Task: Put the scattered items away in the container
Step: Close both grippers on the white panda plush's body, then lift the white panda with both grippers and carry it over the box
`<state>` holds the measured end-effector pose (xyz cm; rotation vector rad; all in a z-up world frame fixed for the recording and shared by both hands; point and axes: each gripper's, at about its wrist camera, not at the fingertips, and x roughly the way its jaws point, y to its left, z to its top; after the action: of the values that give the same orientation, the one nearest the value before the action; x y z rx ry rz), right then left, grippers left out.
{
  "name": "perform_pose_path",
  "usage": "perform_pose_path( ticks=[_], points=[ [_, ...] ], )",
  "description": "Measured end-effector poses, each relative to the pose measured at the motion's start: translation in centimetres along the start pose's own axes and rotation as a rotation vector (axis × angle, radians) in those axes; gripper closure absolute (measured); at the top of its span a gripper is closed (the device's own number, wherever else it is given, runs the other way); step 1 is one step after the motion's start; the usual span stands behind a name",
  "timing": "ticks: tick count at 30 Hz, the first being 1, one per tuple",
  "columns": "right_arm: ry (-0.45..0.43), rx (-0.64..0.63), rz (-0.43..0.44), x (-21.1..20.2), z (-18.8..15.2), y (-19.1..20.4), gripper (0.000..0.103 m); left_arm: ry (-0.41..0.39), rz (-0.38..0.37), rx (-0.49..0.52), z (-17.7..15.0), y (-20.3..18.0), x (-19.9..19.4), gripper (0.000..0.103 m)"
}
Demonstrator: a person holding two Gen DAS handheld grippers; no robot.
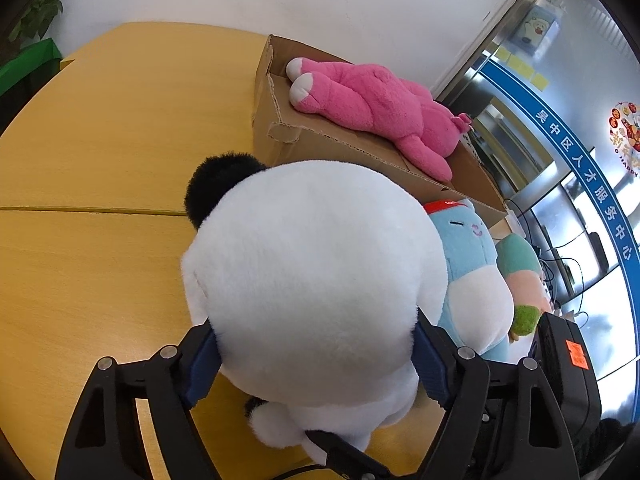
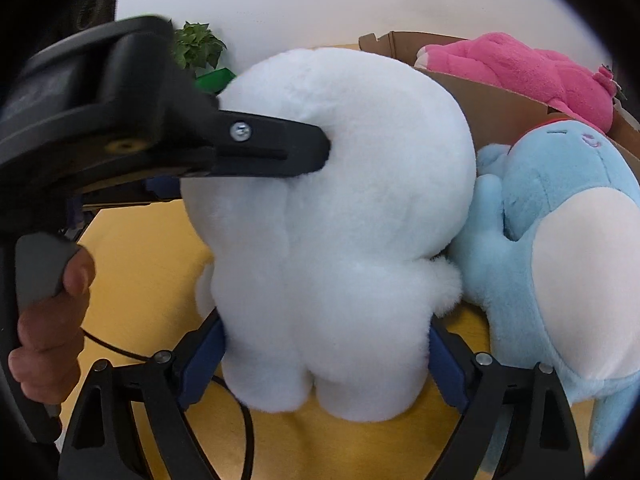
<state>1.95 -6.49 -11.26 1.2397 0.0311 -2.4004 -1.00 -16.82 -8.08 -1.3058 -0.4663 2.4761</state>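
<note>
A big white plush toy with a black ear stands on the yellow table, its back toward both cameras. My left gripper is shut on its round head, the blue pads dug into the fur on either side. In the right wrist view one left finger dents the head of the white plush toy. My right gripper is open around the toy's lower body, with fur brushing its pads. The cardboard box stands just behind and holds a pink plush.
A light blue plush leans against the white toy's right side, in front of the box. Behind it lies a green and pink plush. A person's hand grips the left gripper's handle. A potted plant stands at the table's far edge.
</note>
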Motion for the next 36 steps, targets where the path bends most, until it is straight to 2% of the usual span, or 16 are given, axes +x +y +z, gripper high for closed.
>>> perform_pose_path(
  ticks=[1, 5, 8, 11, 16, 20, 24, 27, 31, 36],
  points=[
    [0.0, -0.001, -0.004, 0.1, 0.1, 0.0, 0.017, -0.001, -0.003, -0.003, 0.0, 0.0, 0.0, 0.021],
    [-0.024, -0.038, -0.001, -1.1, -0.4, 0.5, 0.043, -0.009, -0.009, -0.011, -0.4, -0.2, -0.6, 0.027],
    [-0.033, -0.032, 0.025, -2.3, -0.8, 0.2, 0.051, -0.023, -0.002, 0.027, -1.1, -1.8, -1.5, 0.028],
    [-0.061, -0.032, 0.048, -3.9, -1.4, 0.1, 0.052, -0.057, -0.01, 0.054, -1.4, -3.4, -3.0, 0.028],
    [-0.19, -0.054, 0.068, -8.1, -0.6, 0.0, 0.052, -0.156, -0.031, 0.122, -0.1, -6.7, -6.7, 0.028],
    [-0.283, -0.058, 0.064, -10.5, 2.7, -1.3, 0.052, -0.209, -0.026, 0.209, 2.9, -9.6, -7.6, 0.028],
    [-0.337, -0.051, 0.031, -11.0, 7.1, -3.4, 0.052, -0.221, -0.035, 0.262, 7.1, -13.0, -6.1, 0.028],
    [-0.332, -0.019, 0.017, -10.2, 11.0, -5.5, 0.052, -0.221, -0.039, 0.287, 10.7, -14.5, -4.4, 0.028],
    [-0.314, 0.015, 0.002, -8.0, 15.9, -8.0, 0.052, -0.222, -0.03, 0.289, 15.7, -14.3, -1.6, 0.028],
    [-0.216, 0.083, 0.009, -3.0, 19.2, -10.8, 0.052, -0.132, -0.006, 0.239, 19.5, -11.4, 4.2, 0.028]
  ],
)
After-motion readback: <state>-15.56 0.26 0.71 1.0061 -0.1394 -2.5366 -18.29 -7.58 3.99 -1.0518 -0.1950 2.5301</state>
